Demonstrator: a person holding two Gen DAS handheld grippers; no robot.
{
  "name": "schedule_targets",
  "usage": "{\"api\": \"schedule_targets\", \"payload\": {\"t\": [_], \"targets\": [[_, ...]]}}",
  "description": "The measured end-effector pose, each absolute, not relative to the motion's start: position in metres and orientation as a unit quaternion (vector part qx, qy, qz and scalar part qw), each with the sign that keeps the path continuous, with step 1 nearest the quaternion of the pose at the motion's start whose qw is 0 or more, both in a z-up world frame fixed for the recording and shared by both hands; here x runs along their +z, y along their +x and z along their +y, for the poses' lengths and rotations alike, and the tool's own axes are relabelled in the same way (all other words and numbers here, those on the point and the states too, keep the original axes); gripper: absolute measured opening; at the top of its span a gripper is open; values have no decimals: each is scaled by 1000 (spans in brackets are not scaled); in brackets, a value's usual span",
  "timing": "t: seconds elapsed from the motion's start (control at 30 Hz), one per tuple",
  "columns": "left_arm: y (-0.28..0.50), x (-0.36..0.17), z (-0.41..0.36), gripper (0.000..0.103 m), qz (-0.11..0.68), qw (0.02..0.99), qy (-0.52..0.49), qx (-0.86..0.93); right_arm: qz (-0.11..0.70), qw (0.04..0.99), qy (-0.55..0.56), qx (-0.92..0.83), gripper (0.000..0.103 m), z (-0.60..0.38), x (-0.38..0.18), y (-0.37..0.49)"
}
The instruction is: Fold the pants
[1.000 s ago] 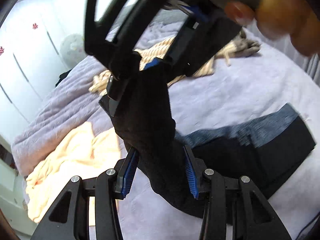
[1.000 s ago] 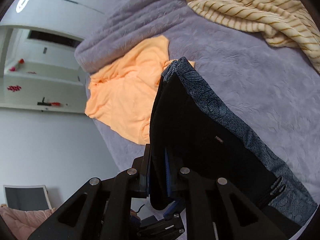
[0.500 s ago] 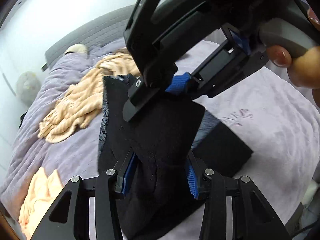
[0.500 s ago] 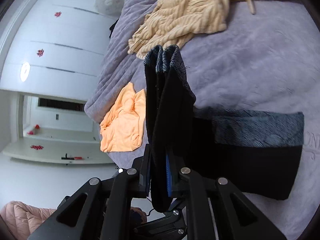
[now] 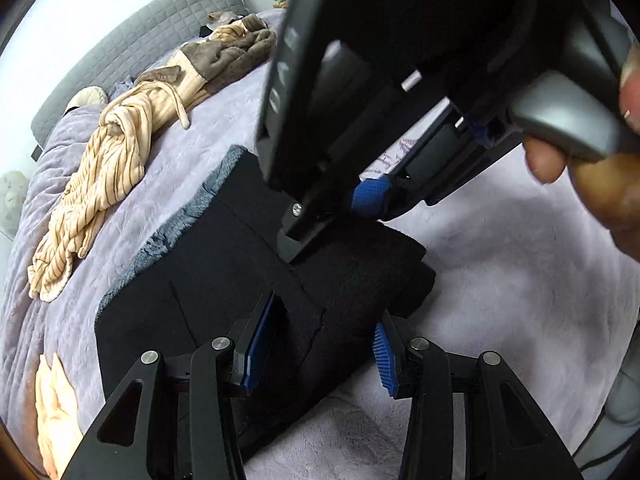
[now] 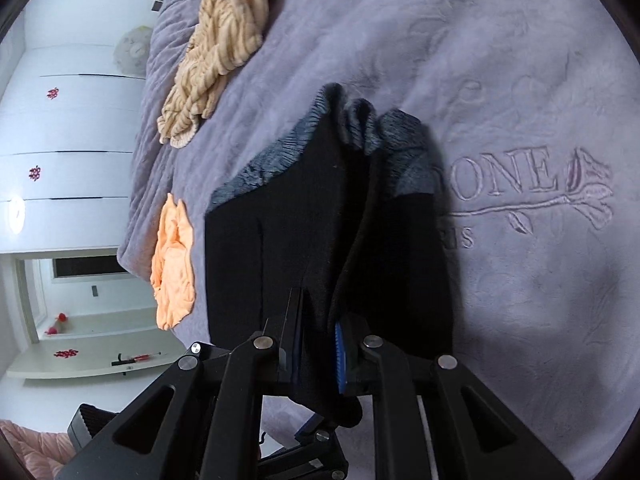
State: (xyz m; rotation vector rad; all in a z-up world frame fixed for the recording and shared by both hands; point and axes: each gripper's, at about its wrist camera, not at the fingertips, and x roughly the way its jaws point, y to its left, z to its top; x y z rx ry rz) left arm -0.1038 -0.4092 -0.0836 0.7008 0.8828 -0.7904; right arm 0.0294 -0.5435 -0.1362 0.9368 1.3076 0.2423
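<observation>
Left wrist view first: the black pants point(image 5: 248, 280) are now down on the purple blanket point(image 5: 500, 300) as a compact stack, grey patterned waistband point(image 5: 192, 216) along the far-left edge. A second ago the fabric was hanging in the air between the two tools, so the fold has basically landed. The left gripper point(image 5: 320, 344) straddles the near end of the stack and its jaws are opening; cloth sits between the blue pads point(image 5: 260, 344), but the right-hand pad looks clear of it, so I'd say the grip is letting go. The right gripper point(image 5: 336, 216) looms overhead with its tip down on the top layer, and a hand point(image 5: 600, 168) wraps its handle. Striped beige clothing point(image 5: 100, 184) lies further up the bed.

Right wrist view: same pants point(image 6: 304, 216), seen end-on. The layers bunch up into a few upright folds at the waistband end point(image 6: 360, 128), not quite flat. The right gripper point(image 6: 318, 354) is nearly closed with black fabric pinched in the narrow gap, and its jaws are just starting to open too. An orange garment point(image 6: 174, 268) sits off to the left, well apart.

My read: this fold is done and both tools are releasing. That bunched end probably wants smoothing.
</observation>
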Motion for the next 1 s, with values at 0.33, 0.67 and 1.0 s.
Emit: {"api": "schedule_targets", "payload": {"t": [0.33,0.67,1.0], "targets": [[-64,-54,-326,77,463,784,245,-332,611,718,330,55,28,-544,-111,12],[3,-94,-253,77,582,771,168,-197,580,751,315,34,28,-511,-73,-1],[36,-88,-237,77,590,775,120,-192,613,723,319,-13,27,-495,-104,-3]]}}
